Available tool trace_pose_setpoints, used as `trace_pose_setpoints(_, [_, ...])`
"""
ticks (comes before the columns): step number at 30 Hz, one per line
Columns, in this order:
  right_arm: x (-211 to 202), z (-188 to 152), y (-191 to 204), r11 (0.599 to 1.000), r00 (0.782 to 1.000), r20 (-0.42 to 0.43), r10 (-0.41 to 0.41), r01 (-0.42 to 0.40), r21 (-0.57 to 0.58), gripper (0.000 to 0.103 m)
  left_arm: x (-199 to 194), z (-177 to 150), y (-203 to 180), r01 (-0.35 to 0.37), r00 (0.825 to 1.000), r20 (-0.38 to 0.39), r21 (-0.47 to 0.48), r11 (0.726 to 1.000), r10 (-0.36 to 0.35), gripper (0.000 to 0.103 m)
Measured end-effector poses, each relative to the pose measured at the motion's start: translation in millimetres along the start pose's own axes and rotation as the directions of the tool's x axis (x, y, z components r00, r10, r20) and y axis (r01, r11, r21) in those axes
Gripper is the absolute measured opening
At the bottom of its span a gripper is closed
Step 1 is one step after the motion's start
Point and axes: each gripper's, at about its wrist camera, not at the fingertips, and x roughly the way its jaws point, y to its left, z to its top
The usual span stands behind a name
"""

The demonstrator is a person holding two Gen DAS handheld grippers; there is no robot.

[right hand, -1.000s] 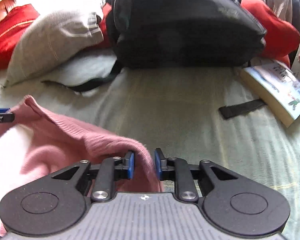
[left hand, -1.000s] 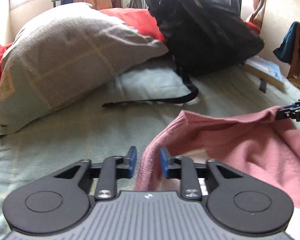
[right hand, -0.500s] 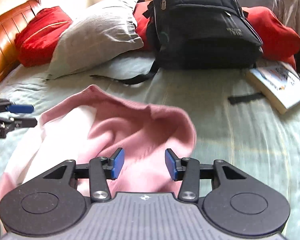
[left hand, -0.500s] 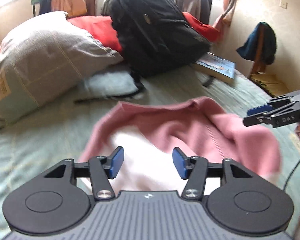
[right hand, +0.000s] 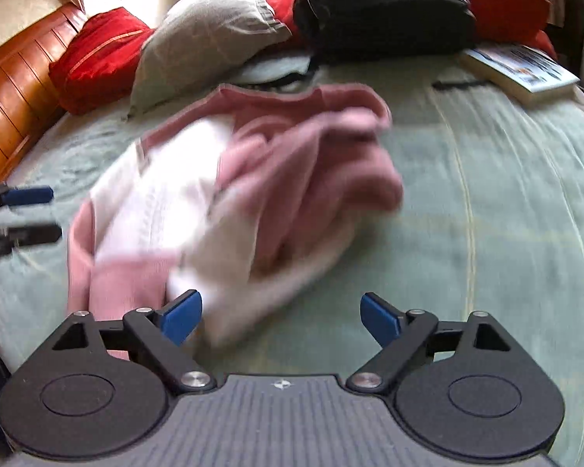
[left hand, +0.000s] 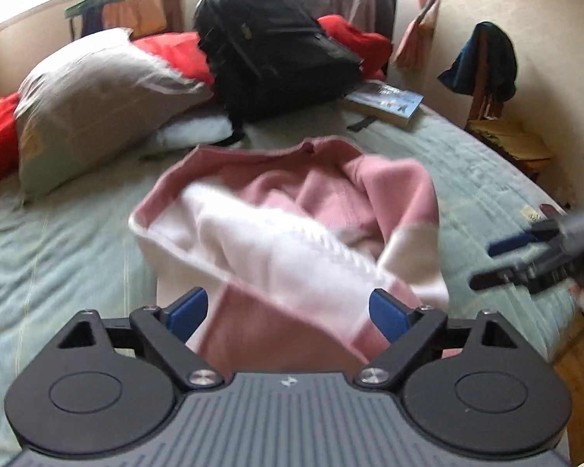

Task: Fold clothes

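A pink and white sweater [left hand: 292,233] lies bunched and folded over on the pale green bedspread [left hand: 66,257]; it also fills the middle of the right wrist view, sweater [right hand: 253,194]. My left gripper [left hand: 288,313] hovers over its near edge, jaws opening wide, pads not pressing the cloth. My right gripper [right hand: 280,313] stands off the sweater's near right corner, jaws opening wide, nothing gripped. Each gripper shows in the other's view: right gripper [left hand: 525,260] at the right edge, left gripper [right hand: 23,214] at the left edge.
At the head of the bed lie a grey pillow [left hand: 97,101], red cushions [right hand: 97,54], a black backpack [left hand: 276,58] and a book [left hand: 385,103]. A wooden headboard [right hand: 11,89] runs along the left. A chair with dark clothes [left hand: 486,66] stands beside the bed.
Both grippers let go of the sweater, opened wide and pulled back and up. The sweater's far edge dropped onto the bed, folded over itself.
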Motion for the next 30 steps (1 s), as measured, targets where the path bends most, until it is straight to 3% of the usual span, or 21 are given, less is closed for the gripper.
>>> trace_pose_setpoints(6, [-25,-72,22,0.998,0.997,0.035,-0.065,0.064,0.019,0.098,-2,-17,-13,0.03,0.999,-0.026,-0.094,0.995,-0.032,0.09])
trace_pose_setpoints(11, [-36,-101,36,0.996,0.997,0.042,-0.064,0.062,0.057,0.101,9,-11,-23,-0.035,0.998,-0.057,-0.127,0.991,0.028,0.091])
trace_pose_setpoints(14, [-41,-110,42,0.996,0.997,0.06,-0.048,0.043,0.075,0.101,21,-9,-18,-0.103,0.992,-0.086,-0.174,0.979,0.089,0.091])
trace_pose_setpoints(20, [-45,-119,37,0.995,0.996,0.075,-0.049,0.042,0.092,0.102,33,-22,-2,-0.247,0.961,-0.175,-0.18,0.952,0.216,0.091])
trace_pose_setpoints(23, [-44,-118,31,0.993,0.996,0.079,-0.052,0.043,0.112,0.102,37,-23,2,-0.233,0.963,-0.188,-0.22,0.947,0.193,0.091])
trace_pose_setpoints(27, [-39,-117,26,0.991,0.996,0.082,-0.027,0.016,0.133,0.102,57,-17,-9,-0.237,0.956,-0.224,-0.2,0.951,0.191,0.091])
trace_pose_setpoints(30, [-34,-118,25,0.99,0.997,0.074,-0.022,0.012,0.142,0.102,73,-17,-16,-0.297,0.928,-0.27,-0.128,0.946,0.255,0.091])
